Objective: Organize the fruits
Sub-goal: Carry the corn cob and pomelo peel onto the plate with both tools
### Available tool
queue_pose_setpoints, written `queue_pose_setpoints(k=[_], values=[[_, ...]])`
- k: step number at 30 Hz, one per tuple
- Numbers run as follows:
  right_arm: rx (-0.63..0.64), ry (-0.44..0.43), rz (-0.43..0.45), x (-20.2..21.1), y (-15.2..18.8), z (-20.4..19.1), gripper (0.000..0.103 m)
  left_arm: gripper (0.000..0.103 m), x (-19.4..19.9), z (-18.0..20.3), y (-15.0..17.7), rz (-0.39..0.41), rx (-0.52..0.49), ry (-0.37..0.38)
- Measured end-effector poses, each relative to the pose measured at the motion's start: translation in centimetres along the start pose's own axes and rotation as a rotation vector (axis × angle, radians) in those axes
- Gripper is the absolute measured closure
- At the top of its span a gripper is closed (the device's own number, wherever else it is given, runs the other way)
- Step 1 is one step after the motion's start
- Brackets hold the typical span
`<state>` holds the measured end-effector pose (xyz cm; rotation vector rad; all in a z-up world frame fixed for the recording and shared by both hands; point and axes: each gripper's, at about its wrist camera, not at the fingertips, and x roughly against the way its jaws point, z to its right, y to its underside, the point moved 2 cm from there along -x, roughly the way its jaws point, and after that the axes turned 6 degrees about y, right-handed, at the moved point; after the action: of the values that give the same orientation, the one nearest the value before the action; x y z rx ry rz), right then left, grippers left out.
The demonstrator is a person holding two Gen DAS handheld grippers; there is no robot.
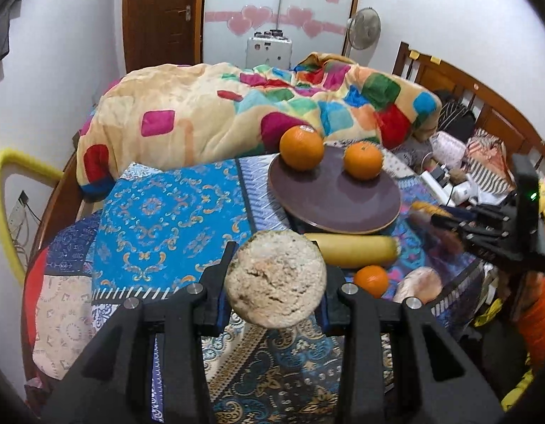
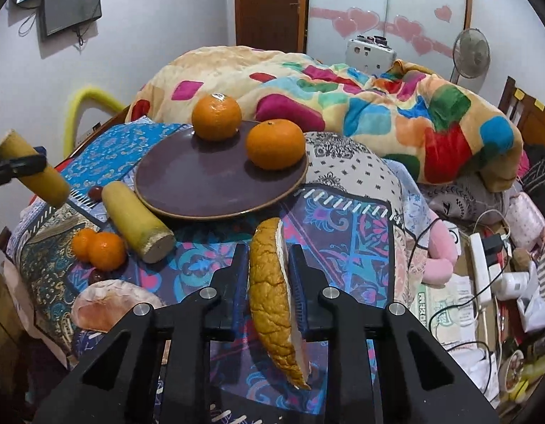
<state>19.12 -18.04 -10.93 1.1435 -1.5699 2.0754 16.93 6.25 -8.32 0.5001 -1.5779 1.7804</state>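
In the left wrist view my left gripper (image 1: 276,275) is shut on a yellow fruit chunk (image 1: 275,279), whose rough pale cut end faces the camera above the patterned bed cover. My right gripper (image 2: 269,252) is shut on a thin wedge of orange rind (image 2: 272,296) held upright between the blue pads. Beyond both, a dark purple plate (image 2: 201,190) carries two oranges (image 2: 216,116) (image 2: 275,144). A second yellow chunk (image 2: 136,221) lies against the plate's near rim, with small tangerines (image 2: 99,249) beside it. The right wrist view shows the left gripper's chunk (image 2: 42,176) at the far left.
A pale round fruit piece (image 2: 106,304) lies near the tangerines. A heaped colourful quilt (image 2: 343,99) sits behind the plate. A power strip (image 2: 481,268), cables and clutter fill the right side. A yellow padded rail (image 1: 4,194) edges the bed at the left.
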Motion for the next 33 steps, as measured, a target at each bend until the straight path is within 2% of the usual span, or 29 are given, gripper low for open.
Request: queue_pose_setpoints(k=[7, 19, 27, 33], values=[[-0.028, 0.000, 0.046, 1.5, -0.5, 0.5, 0.084, 0.066, 0.3, 0.7, -1.1, 0.024, -0.005, 0.010], [-0.048, -0.026, 0.163, 3.9, -4.0, 0.4, 0.084, 0.066, -1.2, 2.6, -3.8, 0.042, -0.037, 0.020], [-0.057, -0.062, 0.217, 3.5, -6.0, -0.2, 0.084, 0.066, -2.8, 3.7, -5.5, 0.024, -0.072, 0.012], [-0.046, -0.051, 0.219, 1.6, -7.0, -1.0, 0.084, 0.067, -4.8, 4.0, -6.2, 0.001, -0.073, 0.042]])
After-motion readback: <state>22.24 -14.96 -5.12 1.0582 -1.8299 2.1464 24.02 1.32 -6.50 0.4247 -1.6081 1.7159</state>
